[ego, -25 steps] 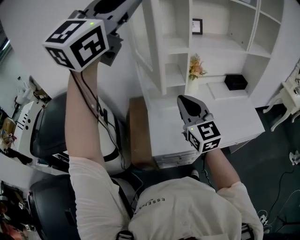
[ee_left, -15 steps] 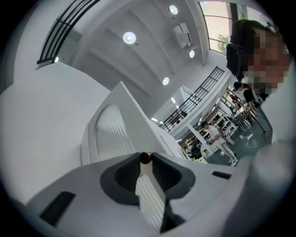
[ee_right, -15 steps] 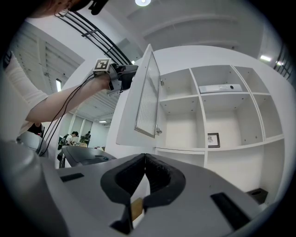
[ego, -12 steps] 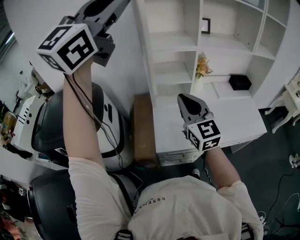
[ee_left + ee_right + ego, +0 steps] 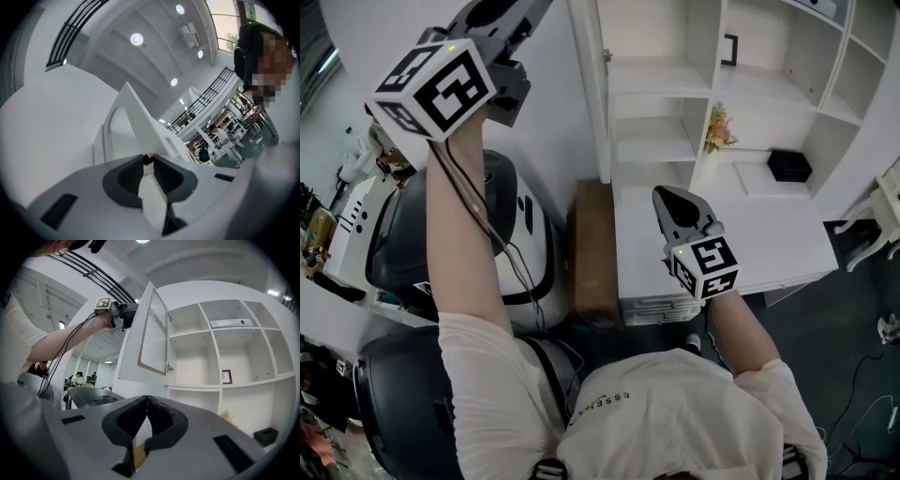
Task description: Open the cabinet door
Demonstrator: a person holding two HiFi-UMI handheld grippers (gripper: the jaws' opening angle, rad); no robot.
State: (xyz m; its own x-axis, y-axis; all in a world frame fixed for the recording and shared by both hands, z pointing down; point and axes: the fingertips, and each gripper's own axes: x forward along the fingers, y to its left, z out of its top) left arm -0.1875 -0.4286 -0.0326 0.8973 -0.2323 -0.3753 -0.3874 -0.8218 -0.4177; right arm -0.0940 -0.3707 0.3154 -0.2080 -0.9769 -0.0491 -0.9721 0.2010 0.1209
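In the upper left, the left gripper (image 5: 149, 160) has jaws closing on the open white louvred cabinet door (image 5: 152, 331); at centre, the right gripper (image 5: 671, 195) has jaws clenched together, empty.

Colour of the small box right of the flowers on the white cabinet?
Black. The box shows best in the head view.

Left claw (image 5: 508, 13) closing on the open cabinet door (image 5: 553, 122) (right claw (image 5: 667, 195) over desk (image 5: 769, 234)).

Bright even light, ceiling lamps (image 5: 136, 39) glaring, fisheye bending and dark corners in gripper views
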